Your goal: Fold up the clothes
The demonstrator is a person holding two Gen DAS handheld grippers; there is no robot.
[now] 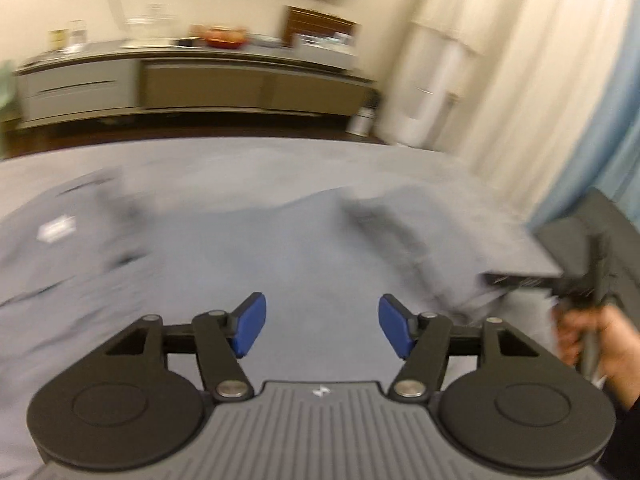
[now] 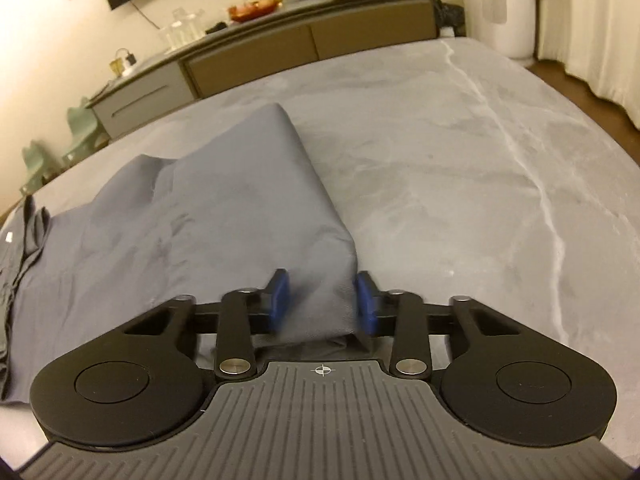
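Observation:
A grey garment (image 2: 192,216) lies spread on a grey bed (image 2: 460,152), with its collar and a white label (image 2: 9,236) at the far left. A fold of it rises into my right gripper (image 2: 323,304), whose blue pads stand on both sides of the cloth with a gap. In the left wrist view the garment (image 1: 60,264) is blurred, with the label (image 1: 56,229) at the left. My left gripper (image 1: 322,326) is open and empty above the cloth. The right gripper and the hand that holds it (image 1: 584,292) show at the right edge.
A long low sideboard (image 2: 256,52) with dishes and boxes on it stands beyond the bed. White curtains (image 2: 592,20) and a white appliance (image 2: 508,4) are at the right. Green chairs (image 2: 80,124) stand at the left.

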